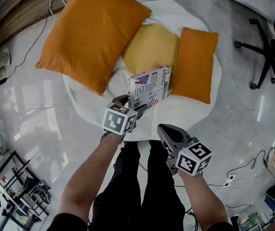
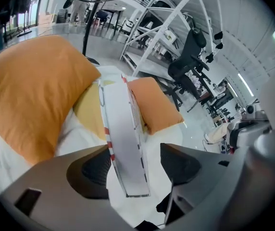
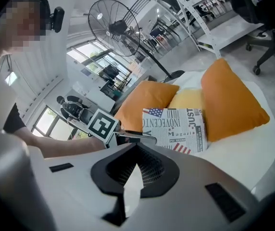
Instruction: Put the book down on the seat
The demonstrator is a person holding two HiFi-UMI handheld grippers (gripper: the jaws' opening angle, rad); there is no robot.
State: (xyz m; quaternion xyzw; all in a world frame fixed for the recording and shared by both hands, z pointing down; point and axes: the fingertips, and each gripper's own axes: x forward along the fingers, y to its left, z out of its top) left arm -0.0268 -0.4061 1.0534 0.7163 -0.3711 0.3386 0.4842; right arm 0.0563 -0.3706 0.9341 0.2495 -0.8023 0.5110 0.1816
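Note:
The book (image 1: 150, 86), with a newspaper-print cover and flag motifs, stands on edge on the white round seat (image 1: 190, 112) and leans toward the yellow cushion (image 1: 152, 44). My left gripper (image 1: 136, 107) is at its lower left corner. In the left gripper view the book (image 2: 125, 143) sits edge-on between the wide-apart jaws of the left gripper (image 2: 130, 165), with a clear gap at the right pad (image 2: 178, 165). My right gripper (image 1: 164, 131) hangs shut in front of the seat, holding nothing. The right gripper view shows the book's cover (image 3: 175, 129) beyond the right gripper (image 3: 136, 150).
A large orange cushion (image 1: 92, 32) lies on the seat's left and a smaller one (image 1: 194, 64) on its right. A black office chair (image 1: 272, 47) stands at the right edge. Cables run over the glossy floor, and a rack (image 1: 12, 186) stands at lower left.

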